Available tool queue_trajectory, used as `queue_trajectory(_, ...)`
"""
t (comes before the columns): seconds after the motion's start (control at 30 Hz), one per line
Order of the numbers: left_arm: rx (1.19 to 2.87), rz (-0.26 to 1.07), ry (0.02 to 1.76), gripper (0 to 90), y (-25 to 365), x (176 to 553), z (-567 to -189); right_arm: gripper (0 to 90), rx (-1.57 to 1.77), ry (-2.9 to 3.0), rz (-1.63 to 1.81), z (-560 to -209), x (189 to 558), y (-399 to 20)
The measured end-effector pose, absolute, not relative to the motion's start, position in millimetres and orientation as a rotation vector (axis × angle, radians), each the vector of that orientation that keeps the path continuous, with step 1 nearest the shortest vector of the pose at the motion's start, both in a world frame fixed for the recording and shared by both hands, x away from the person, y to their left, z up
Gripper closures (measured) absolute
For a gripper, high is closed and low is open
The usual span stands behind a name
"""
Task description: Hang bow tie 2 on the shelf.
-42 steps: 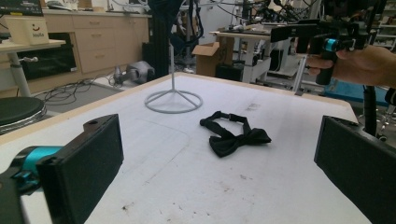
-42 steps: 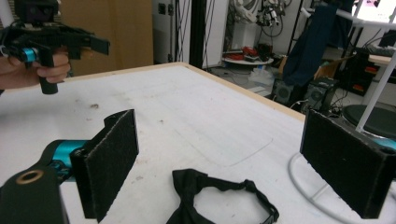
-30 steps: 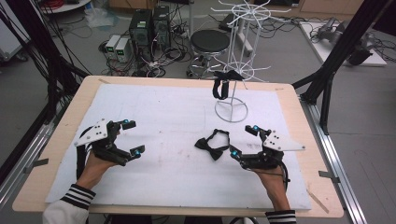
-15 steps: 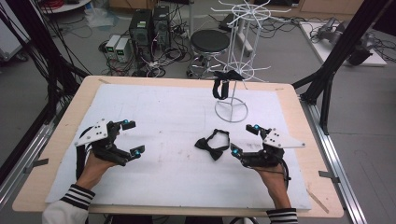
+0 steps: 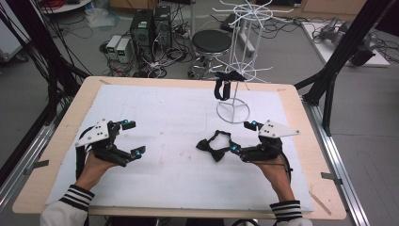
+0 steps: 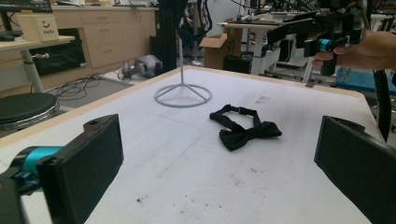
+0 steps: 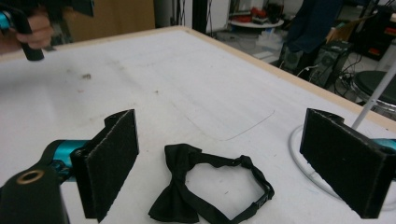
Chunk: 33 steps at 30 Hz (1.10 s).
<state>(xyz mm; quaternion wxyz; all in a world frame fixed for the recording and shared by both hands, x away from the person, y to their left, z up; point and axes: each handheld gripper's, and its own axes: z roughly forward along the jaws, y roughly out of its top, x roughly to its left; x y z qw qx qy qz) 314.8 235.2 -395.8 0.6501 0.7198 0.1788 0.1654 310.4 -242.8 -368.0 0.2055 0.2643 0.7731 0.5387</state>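
Observation:
A black bow tie [image 5: 214,146] lies flat on the white table cover, its strap looped toward the rack. My right gripper [image 5: 243,137] stands open just right of it. In the right gripper view the bow tie [image 7: 187,186] lies low between the wide-apart pads [image 7: 116,158], untouched. My left gripper [image 5: 133,137] is open and holds nothing at the table's left, facing the bow tie [image 6: 245,130] from a distance. A second black bow tie [image 5: 225,87] hangs on the white wire rack [image 5: 234,110].
The rack's ring base [image 6: 183,95] stands on the cover behind the bow tie, close to my right gripper. The wooden table edge [image 5: 61,141] frames the white cover [image 5: 174,122]. A stool [image 5: 211,42], computers and cables sit on the floor beyond the table.

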Motion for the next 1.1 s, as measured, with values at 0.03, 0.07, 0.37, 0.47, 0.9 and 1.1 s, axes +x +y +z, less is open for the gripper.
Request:
queue_trajectory(0.03,1.635,0.38,0.407,1.8,235.5,314.6,-395.8,11.0,0.731,2.172,1.491,-367.6,312.7,-240.2)
queue_trajectory(0.07,1.631,0.38,0.406,1.7,235.7,314.4,-396.2,11.0,0.732,2.181,1.484,-367.4,314.3,-238.3)
queue_trajectory(0.37,1.628,0.397,0.391,1.8,235.8,312.5,-396.4,11.3,0.726,2.277,1.393,-363.5,329.0,-219.7)
queue_trajectory(0.47,1.625,0.401,0.393,1.8,235.0,311.4,-397.9,11.4,0.723,2.322,1.351,-364.1,332.4,-214.2)
queue_trajectory(0.9,1.613,0.416,0.405,1.8,235.3,309.7,-401.3,13.9,0.723,2.477,1.191,-370.5,343.6,-191.5)
queue_trajectory(1.1,1.619,0.414,0.404,1.8,234.1,308.7,-404.5,15.2,0.721,2.537,1.133,-378.0,349.0,-184.2)
